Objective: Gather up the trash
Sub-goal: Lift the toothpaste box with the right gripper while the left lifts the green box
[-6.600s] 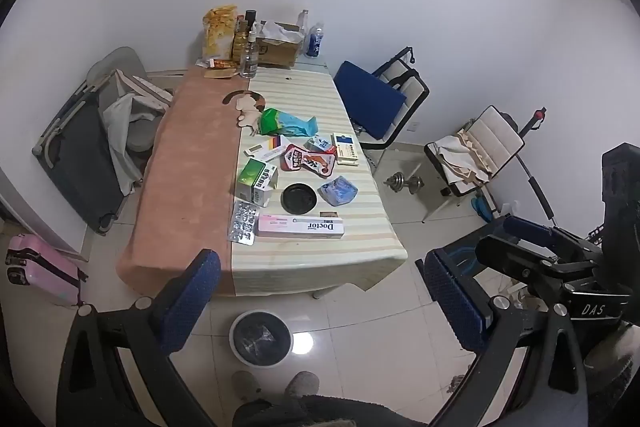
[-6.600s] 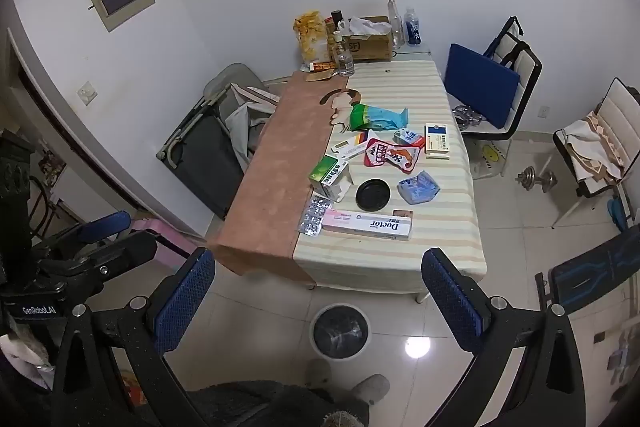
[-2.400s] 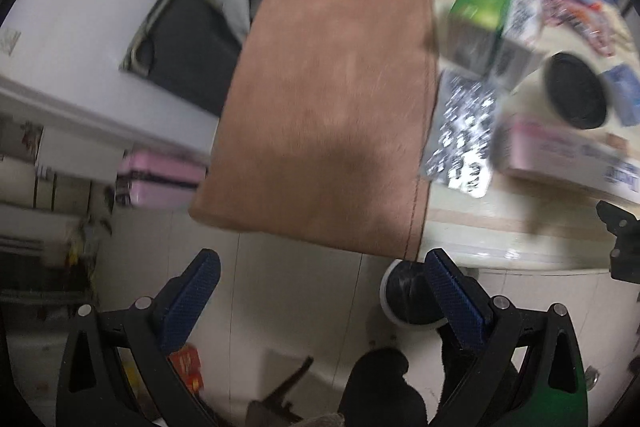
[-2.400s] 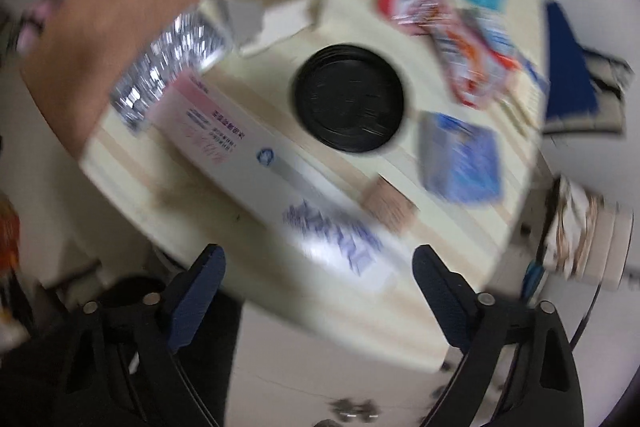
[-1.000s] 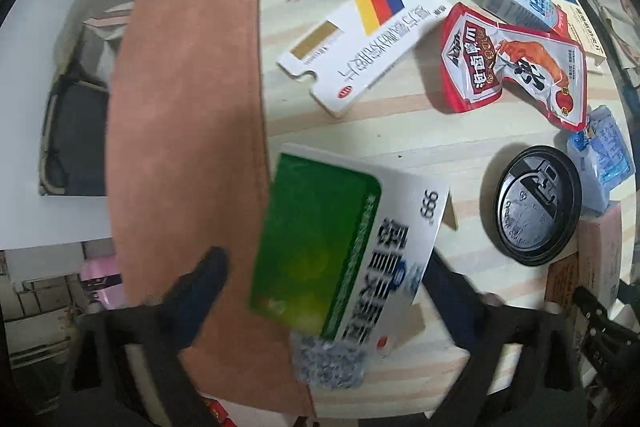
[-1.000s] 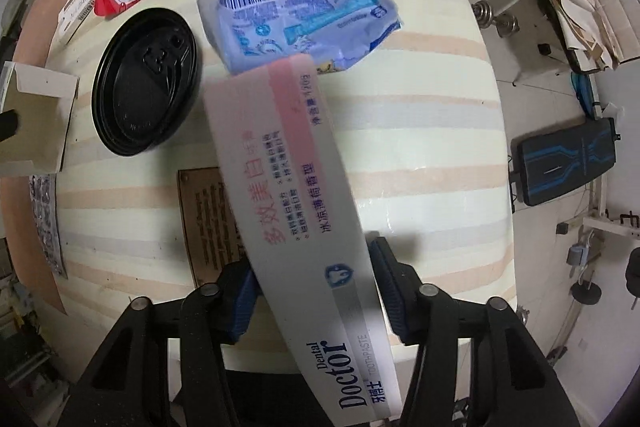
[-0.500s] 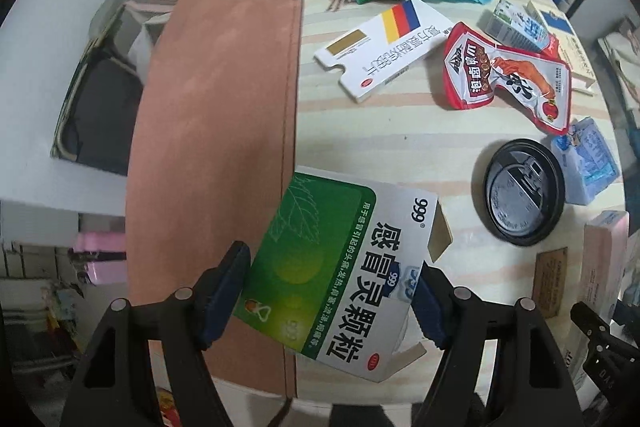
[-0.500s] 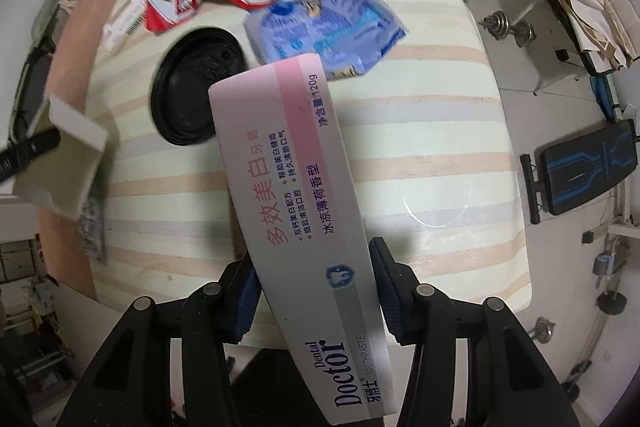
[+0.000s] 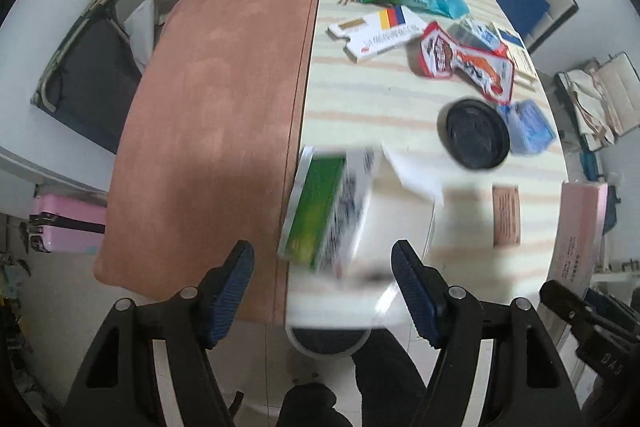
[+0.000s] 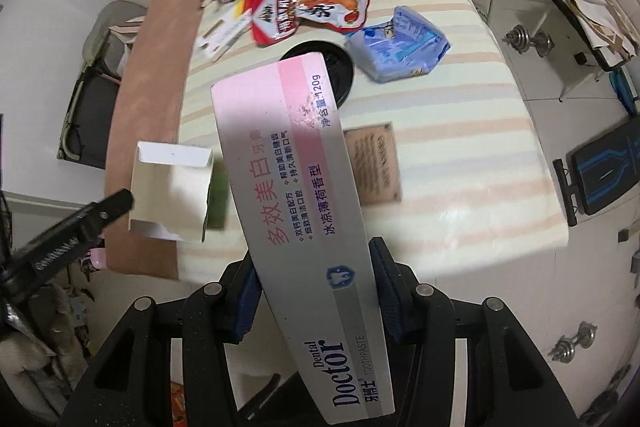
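The walls are plain white. The floor is laid with glossy pale tiles. A long table carries a cream striped cloth and a brown suede-like runner. A pink hard-shell suitcase stands at the wall. Small metal dumbbells lie on the floor.

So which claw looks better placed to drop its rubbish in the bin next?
Probably the left. The bin sits right under the left claw, whose jaws are closing around a blurred green box. The right claw grips a toothpaste box with no bin visible.
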